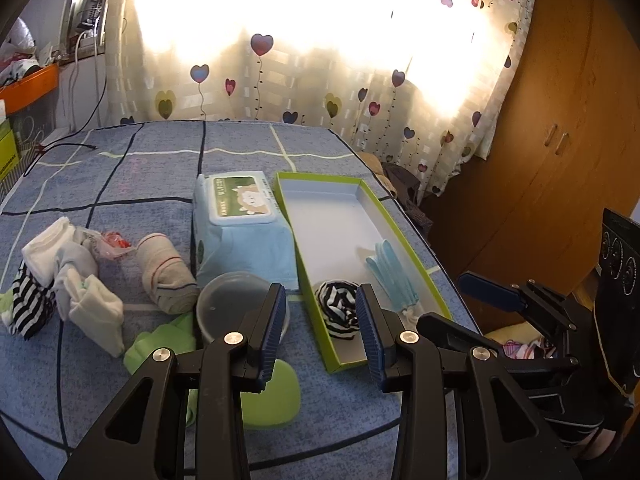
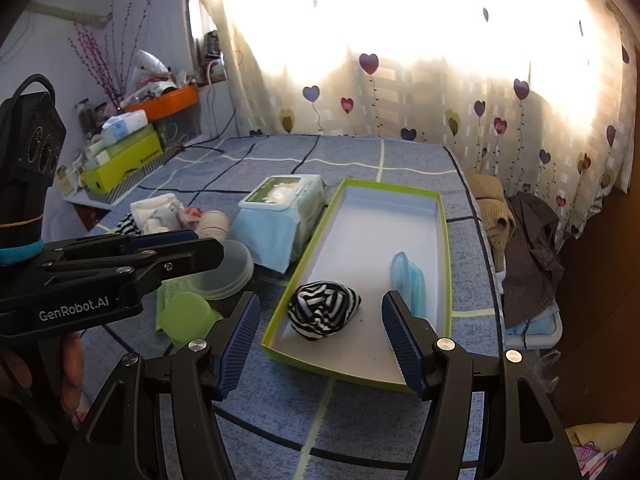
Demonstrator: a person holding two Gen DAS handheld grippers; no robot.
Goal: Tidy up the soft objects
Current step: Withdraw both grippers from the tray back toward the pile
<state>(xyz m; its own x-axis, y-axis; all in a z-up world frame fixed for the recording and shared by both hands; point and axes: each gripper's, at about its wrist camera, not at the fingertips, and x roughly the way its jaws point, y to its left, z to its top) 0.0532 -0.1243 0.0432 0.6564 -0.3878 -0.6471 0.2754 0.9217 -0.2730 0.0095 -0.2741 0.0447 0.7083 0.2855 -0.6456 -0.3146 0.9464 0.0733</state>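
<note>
A green-rimmed white box (image 1: 400,236) (image 2: 444,240) lies on the bed. In it lie a rolled black-and-white striped sock (image 1: 338,308) (image 2: 324,310) at the near end and blue face masks (image 1: 390,272) (image 2: 408,280). My left gripper (image 1: 322,320) is open and empty, its fingers either side of the striped sock, above the box's near end. My right gripper (image 2: 320,336) is open and empty, just short of the box's near edge. A pile of rolled socks (image 1: 68,276) (image 2: 156,212) and a beige roll (image 1: 166,272) (image 2: 214,222) lie to the left.
A blue wet-wipes pack (image 1: 240,228) (image 2: 280,216) stands left of the box. A clear round container (image 1: 236,304) (image 2: 228,268) and green cloth with a lid (image 1: 272,392) (image 2: 188,312) lie near. The bed edge, clothes (image 2: 528,240) and a wooden wardrobe (image 1: 560,140) are on the right.
</note>
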